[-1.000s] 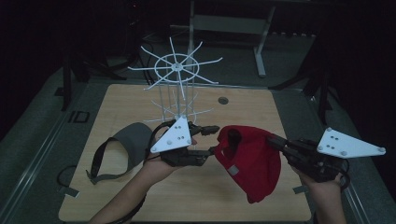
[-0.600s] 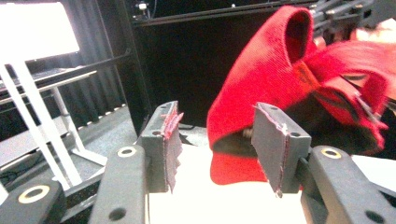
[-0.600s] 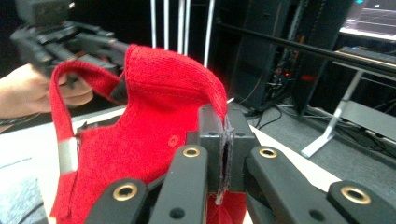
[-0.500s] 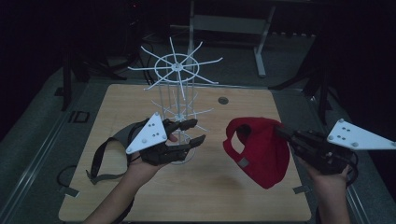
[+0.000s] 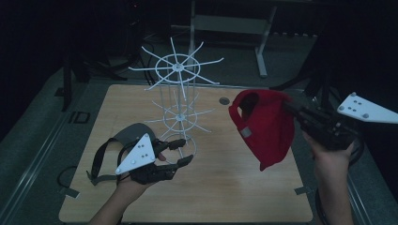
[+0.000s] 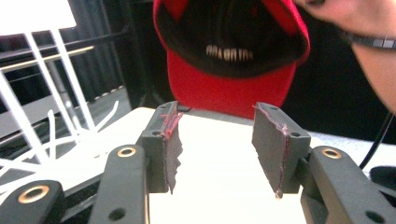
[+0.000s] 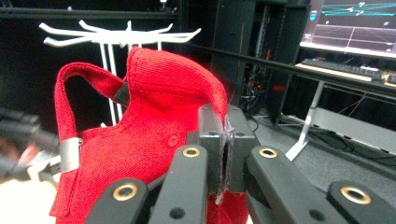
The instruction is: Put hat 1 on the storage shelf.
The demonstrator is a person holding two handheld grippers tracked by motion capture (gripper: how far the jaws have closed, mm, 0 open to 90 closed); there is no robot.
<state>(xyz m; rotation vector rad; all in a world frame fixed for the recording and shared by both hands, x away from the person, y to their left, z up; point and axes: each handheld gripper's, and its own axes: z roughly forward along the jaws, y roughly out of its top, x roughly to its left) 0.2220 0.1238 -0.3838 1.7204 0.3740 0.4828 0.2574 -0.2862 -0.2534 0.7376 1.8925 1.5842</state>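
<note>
A: While the red cap (image 5: 263, 126) hangs off the bench (image 5: 234, 187), how far along would you call this?

B: Partway, I'd judge. The right gripper (image 5: 293, 108) has its fingers pressed together on a fold of the cap's cloth, seen close in the right gripper view (image 7: 224, 140), and the cap is in the air to the right of the white rack (image 5: 178, 101), apart from it. Hanging it on a rack arm looks like the goal, and that is not done.

A: And the left gripper (image 5: 180, 152)?

B: Its fingers are spread with nothing between them, low over the bench near the rack's foot. In the left gripper view they frame the cap's open inside (image 6: 229, 42) without touching it.

A: Which way does the cap point?

B: It hangs with its long axis roughly up and down. The back strap and opening are at the top left in the high view, facing the rack; the brim end droops toward the bench.

A: Anything else waiting?

B: A grey cap (image 5: 126, 138) lies on the bench just behind the left gripper, not yet hung either.

A: So what's left?

B: Bringing the strap opening onto a rack arm, probably with the left gripper helping to steady it.
</note>
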